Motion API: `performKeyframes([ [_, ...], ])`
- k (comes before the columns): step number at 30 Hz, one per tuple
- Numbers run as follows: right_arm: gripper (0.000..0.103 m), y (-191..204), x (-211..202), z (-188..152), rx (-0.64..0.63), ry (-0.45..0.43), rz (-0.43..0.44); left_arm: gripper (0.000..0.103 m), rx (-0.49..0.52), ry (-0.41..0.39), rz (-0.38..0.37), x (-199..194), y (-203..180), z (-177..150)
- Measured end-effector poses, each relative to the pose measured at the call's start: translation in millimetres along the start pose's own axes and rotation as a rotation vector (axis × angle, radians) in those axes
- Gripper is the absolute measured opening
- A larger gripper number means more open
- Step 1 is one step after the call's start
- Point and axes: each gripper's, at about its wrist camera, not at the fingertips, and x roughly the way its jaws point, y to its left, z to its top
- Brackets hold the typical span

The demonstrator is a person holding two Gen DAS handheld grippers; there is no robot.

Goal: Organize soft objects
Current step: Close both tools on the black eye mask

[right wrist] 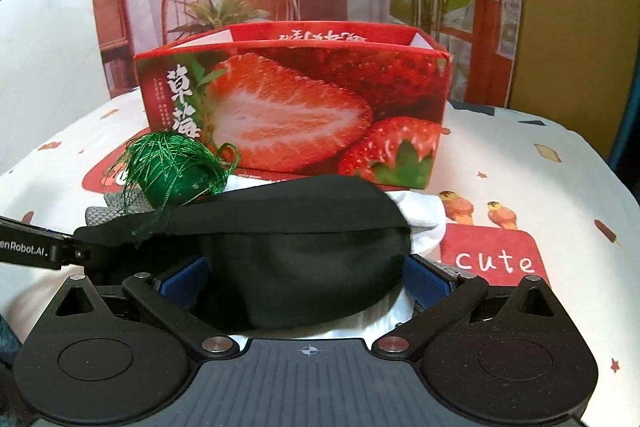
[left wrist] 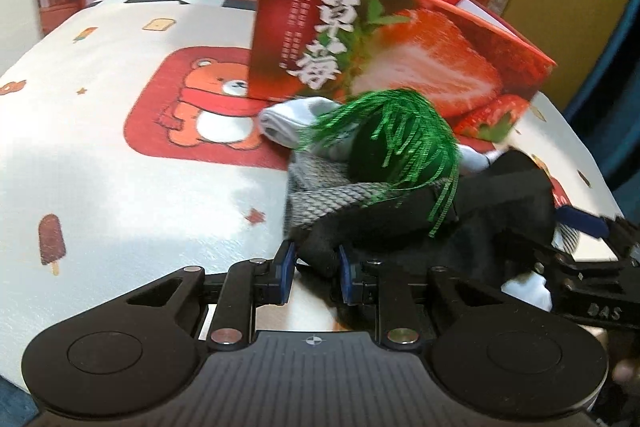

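The left gripper [left wrist: 316,273] pinches a fold of the black padded fabric eye mask [right wrist: 280,259], while the right gripper [right wrist: 306,277] straddles it with jaws spread. Lift slowly: the green tinsel-thread ball [right wrist: 176,169] rests on it, near the red strawberry-printed cardboard box [right wrist: 296,107] beyond.

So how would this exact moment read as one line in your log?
left gripper: shut on black eye mask | right gripper: open around it | green thread ball: on pile | strawberry box: behind

Cartoon-print tablecloth [right wrist: 520,163] carries strawberry box [right wrist: 296,107], sock pile [left wrist: 304,131]; pile edges blurred, possibly overlapping.
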Motion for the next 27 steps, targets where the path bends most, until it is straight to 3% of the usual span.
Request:
performKeyframes([
  [27,0.098,-17,2,-5,0.109,-0.036,0.024,0.025,-0.006,-0.036,-0.005,0,6,-6],
])
